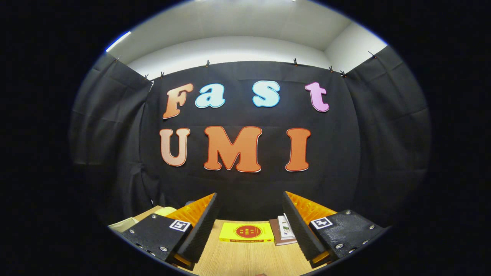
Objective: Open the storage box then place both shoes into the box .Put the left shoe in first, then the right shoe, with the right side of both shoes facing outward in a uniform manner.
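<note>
Probably a recording booth — black cloth wall [249,184], wooden table [245,257].

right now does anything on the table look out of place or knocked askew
Nothing stands out. The claw is open and holds nothing. Beyond its fingers a yellow book lies flat on the wooden table, and a small stack of books lies beside it, neat and intact.

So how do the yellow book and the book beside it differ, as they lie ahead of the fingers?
The yellow book lies in full view between the open gripper fingers; the brown book is partly hidden behind one finger. The yellow book has a bright cover with a red disc; the brown book is dull, with a pale item on top. Both lie flat on the wooden table, apart from the fingers.
</note>
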{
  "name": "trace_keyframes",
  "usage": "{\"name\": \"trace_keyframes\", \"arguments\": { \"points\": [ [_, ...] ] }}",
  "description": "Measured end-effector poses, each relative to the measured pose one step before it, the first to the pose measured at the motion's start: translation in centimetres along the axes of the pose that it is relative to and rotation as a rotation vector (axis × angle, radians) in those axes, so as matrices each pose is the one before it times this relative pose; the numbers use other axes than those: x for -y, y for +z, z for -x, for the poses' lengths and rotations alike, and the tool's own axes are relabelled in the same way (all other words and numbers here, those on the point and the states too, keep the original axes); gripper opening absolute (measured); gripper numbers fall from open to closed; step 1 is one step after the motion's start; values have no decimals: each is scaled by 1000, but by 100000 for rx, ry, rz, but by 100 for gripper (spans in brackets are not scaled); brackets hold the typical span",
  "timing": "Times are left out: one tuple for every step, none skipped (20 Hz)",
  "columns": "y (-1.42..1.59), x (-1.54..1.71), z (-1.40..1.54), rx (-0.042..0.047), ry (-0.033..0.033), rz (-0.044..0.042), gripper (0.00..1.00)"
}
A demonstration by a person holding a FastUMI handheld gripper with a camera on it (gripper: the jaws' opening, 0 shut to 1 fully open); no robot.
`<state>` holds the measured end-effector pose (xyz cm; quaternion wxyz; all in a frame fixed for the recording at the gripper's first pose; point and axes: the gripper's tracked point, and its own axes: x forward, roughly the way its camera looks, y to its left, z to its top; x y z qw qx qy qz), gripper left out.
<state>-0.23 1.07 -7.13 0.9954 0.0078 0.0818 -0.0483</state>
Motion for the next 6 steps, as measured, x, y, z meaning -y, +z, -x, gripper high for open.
{"name": "trace_keyframes", "arguments": {
  "points": [
    [1,-90,23,51,-35,172,98],
    [75,-9,90,-148,252,-180,98],
    [26,-386,-43,-102,569,-116,98],
    [-42,-138,23,-468,101,195,98],
    [-107,20,36,-433,131,456,98],
    [-58,176,86,-235,-582,497,98]
  ]
}}
